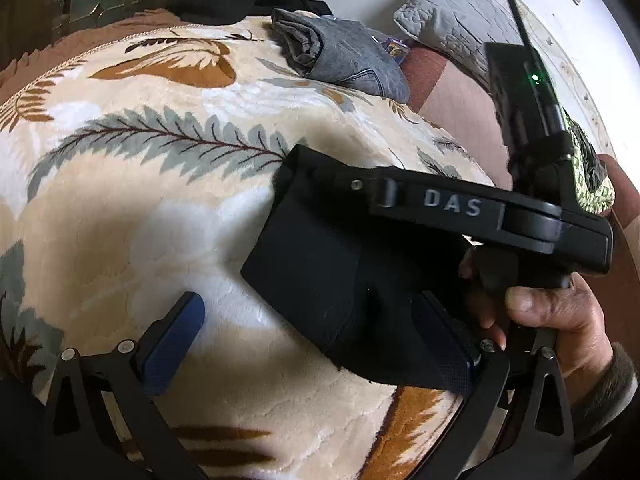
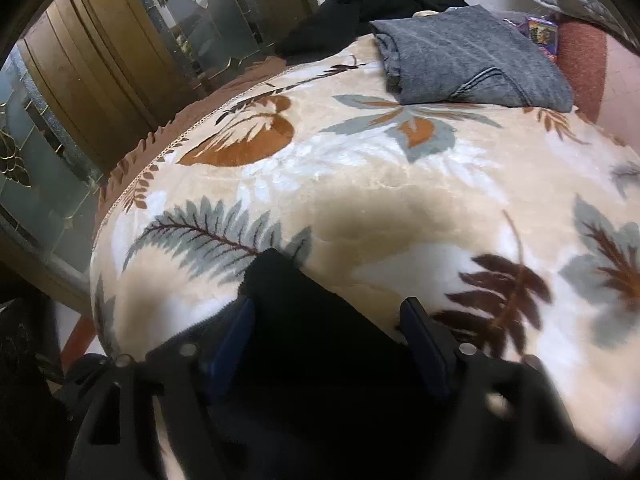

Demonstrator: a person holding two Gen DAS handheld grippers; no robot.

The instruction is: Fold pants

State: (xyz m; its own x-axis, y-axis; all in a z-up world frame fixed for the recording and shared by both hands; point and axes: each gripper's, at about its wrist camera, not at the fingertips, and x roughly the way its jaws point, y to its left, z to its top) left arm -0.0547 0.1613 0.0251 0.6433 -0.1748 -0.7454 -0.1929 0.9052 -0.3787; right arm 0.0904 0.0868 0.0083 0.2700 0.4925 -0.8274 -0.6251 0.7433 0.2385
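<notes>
- The left gripper [image 1: 320, 344] stands released at the bottom of the left wrist view, jaws spread wide; its blue pads [image 1: 172, 340] press on nothing. One pad sits over bare blanket at lower left, the other at lower right lies under the edge of the black cloth.
- The right gripper [image 2: 328, 344] sits at the bottom centre of its own view, with black cloth filling the gap between its blue pads [image 2: 232, 344]. It looks to be grasping a thick folded bundle, though blur leaves the contact itself uncertain.
- In the left wrist view the right gripper [image 1: 460, 216] crosses the middle right of the frame, a person's hand [image 1: 552, 312] wrapped round its handle, carrying the bundle low over the bed.
- The black pants [image 1: 340, 280] form a compact rectangle at centre right of the left view, resting on or just above the floral blanket [image 1: 160, 200]. I judge the folding is nearly done and the left jaws are released so the right can place the bundle alone.
- Farther out, a folded grey garment [image 2: 472, 68] lies at the upper right of the right view, perhaps the pile the pants are meant to join.
- A dark heap of clothes [image 2: 360, 12] sits behind it at the top, and a grey quilted pillow [image 1: 452, 20] in the upper right of the left view.
</notes>
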